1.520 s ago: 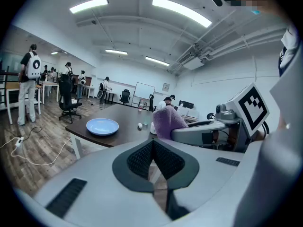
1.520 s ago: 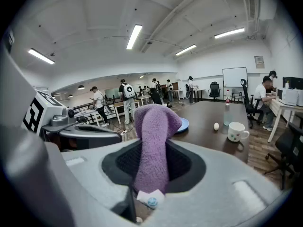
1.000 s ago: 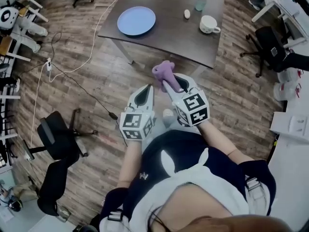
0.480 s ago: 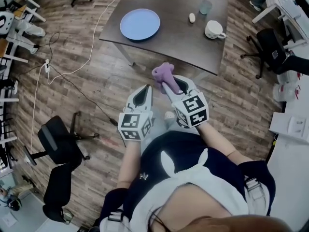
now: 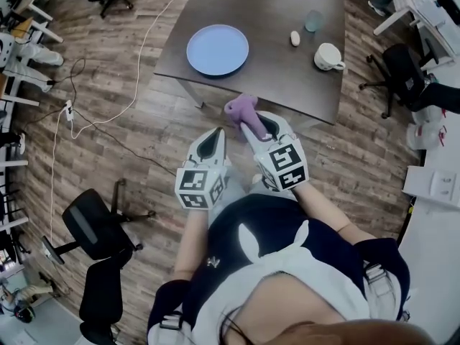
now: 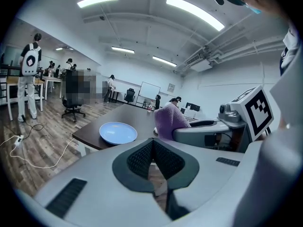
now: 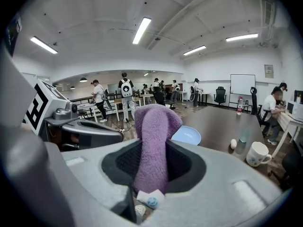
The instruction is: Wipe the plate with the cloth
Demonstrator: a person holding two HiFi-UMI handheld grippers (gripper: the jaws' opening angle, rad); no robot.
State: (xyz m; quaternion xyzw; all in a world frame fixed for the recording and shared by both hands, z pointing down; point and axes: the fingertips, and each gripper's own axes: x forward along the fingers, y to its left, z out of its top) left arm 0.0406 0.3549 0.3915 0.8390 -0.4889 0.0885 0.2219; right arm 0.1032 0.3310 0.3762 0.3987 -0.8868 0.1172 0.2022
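Head view had me standing short of the worktop (image 5: pixel 273 13), both grippers held out front. R gripper (image 5: pixel 253 124) was clamped on the purple cloth (image 5: pixel 241 108), a wad poking out past the fingers (image 7: pixel 184 162). L gripper (image 5: pixel 215 139) was empty, its fingers (image 6: pixel 137 157) pressed together w/ nothing btwn. Blue plate (image 5: pixel 218 49) sat near the worktop's front-left corner, well apart from the cloth. I judged this the approach step, wiping not begun. Next: get the cloth over the plate, lower it flat onto the face, maybe steady the rim w/ L.
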